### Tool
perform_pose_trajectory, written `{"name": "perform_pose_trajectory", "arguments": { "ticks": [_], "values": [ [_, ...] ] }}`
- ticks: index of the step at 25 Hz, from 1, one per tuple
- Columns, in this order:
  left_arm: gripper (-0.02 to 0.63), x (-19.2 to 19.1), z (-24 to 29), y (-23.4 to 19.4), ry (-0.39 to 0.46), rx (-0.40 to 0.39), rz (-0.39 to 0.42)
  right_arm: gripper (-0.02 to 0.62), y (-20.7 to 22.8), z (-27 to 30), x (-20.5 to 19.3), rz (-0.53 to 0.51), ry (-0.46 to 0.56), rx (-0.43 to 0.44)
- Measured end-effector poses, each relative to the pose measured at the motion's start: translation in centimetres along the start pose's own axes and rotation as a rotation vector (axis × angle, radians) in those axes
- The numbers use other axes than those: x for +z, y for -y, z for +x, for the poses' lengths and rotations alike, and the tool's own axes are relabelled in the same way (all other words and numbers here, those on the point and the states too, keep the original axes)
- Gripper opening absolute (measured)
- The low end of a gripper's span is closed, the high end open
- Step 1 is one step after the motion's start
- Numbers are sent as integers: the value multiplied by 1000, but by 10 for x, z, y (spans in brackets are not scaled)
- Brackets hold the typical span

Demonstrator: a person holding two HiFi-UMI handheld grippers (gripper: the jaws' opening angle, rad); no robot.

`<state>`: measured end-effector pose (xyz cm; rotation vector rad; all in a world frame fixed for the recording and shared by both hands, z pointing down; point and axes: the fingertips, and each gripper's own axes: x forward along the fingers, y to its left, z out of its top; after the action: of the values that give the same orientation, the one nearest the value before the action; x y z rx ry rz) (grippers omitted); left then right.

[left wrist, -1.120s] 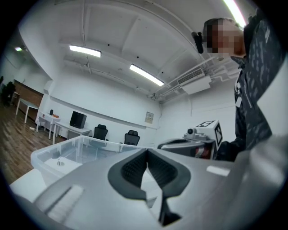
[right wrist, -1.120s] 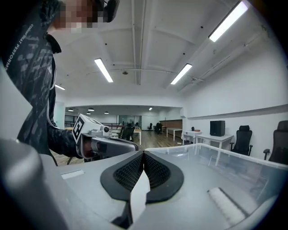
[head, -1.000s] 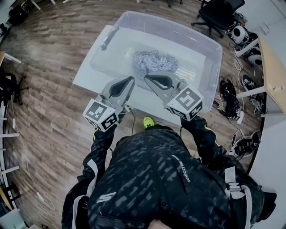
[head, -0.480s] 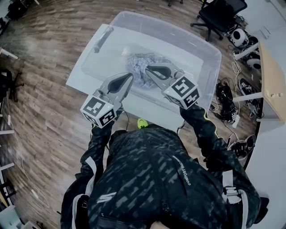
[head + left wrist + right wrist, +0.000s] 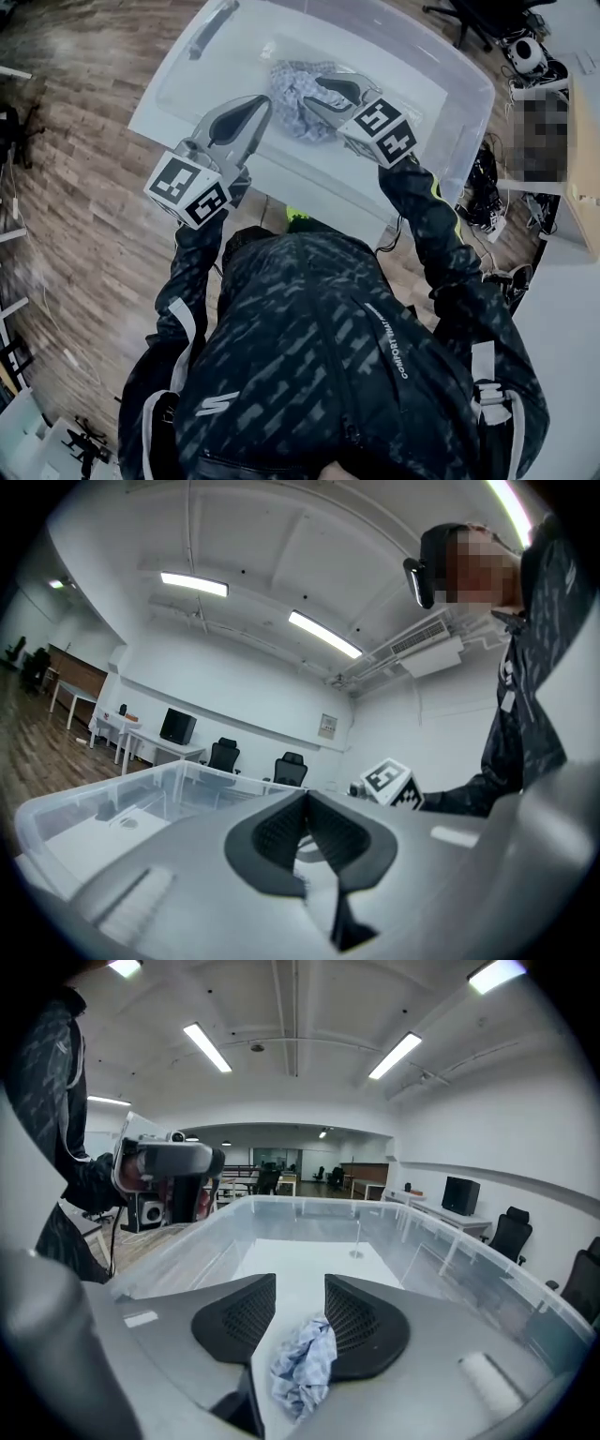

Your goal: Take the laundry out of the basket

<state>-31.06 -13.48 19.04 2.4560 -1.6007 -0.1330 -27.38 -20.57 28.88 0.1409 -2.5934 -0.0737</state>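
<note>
**Head view:** Clear bin (image 5: 473, 80) sits on a white tabletop (image 5: 272, 187), w/ wood floor (image 5: 75, 187) around. Blue-white cloth (image 5: 286, 84) lies crumpled inside the bin, approx mid-floor. R tongs (image 5: 312, 94) reach over the near wall into the bin, tips right at the cloth. L tongs (image 5: 265, 100) hang just beside them over the bin's near side, tips close to the cloth's edge. Can't tell if they touch it. Person's dark jacket (image 5: 319, 375) fills the lower frame.

**L gripper view:** L tongs (image 5: 305, 794) are closed tip to tip, nothing btwn the pads. The bin's clear wall (image 5: 94, 808) shows low at left. Office chairs (image 5: 225, 754) stand far back by the wall.

**R gripper view:** R tongs (image 5: 300, 1281) are part-way apart and opening. Cloth (image 5: 305, 1363) sits btwn the jaws, low down nr their base. It's bunched against the pad on the view's right. The other pad stands clear of it w/ a gap, so there's no squeeze on it. The bin's white floor & clear walls (image 5: 450, 1251) spread ahead and to both sides, so these tongs are inside the bin.
</note>
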Motion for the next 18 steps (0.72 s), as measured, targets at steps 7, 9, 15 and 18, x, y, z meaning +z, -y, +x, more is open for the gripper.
{"name": "perform_pose_trajectory", "arguments": {
  "ticks": [7, 9, 15, 18],
  "values": [
    [5, 1, 20, -7, -17, 28, 71, 224, 23, 33, -41, 40, -97, 32],
    [5, 0, 23, -10, -28, 38, 86, 238, 29, 42, -53, 43, -126, 36],
    [5, 0, 25, -17, -69, 66, 159, 327, 45, 72, -94, 30, -239, 25],
    [5, -5, 24, -21, -97, 73, 202, 361, 46, 89, -115, 51, -281, 20]
  ]
}}
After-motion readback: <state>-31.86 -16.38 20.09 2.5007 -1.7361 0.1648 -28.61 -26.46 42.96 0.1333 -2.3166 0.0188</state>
